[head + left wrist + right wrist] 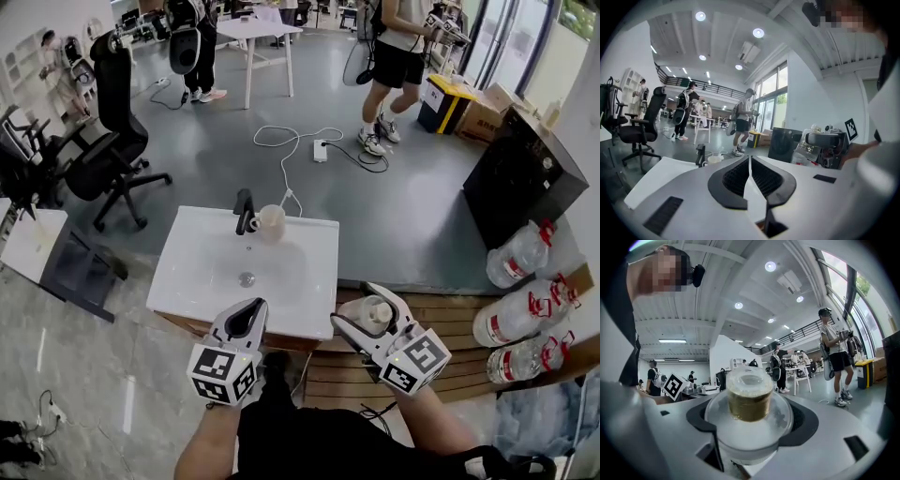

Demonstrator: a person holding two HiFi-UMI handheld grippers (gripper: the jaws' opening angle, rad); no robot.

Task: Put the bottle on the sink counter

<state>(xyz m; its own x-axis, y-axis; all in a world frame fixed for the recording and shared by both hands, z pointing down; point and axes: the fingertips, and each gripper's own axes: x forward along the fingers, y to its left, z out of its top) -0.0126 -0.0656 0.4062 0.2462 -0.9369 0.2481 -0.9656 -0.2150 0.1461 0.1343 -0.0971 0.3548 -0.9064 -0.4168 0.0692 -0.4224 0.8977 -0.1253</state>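
My right gripper (367, 314) is shut on a clear plastic bottle (375, 312) with a gold collar; it hangs just past the right front corner of the white sink counter (309, 295). In the right gripper view the bottle (749, 404) fills the space between the jaws, cap toward the camera. Over the counter's front edge my left gripper (246, 320) is shut and holds nothing; its black pads (765, 180) meet in the left gripper view. A black faucet (244, 211) and a translucent cup (272, 222) stand at the back of the counter.
Water jugs (517, 255) lie on wooden boards at the right, beside a black cabinet (525, 178). Office chairs (108, 150) stand at the left. A person (394, 66) stands behind the sink near a floor cable (300, 145). A white table (258, 33) is farther back.
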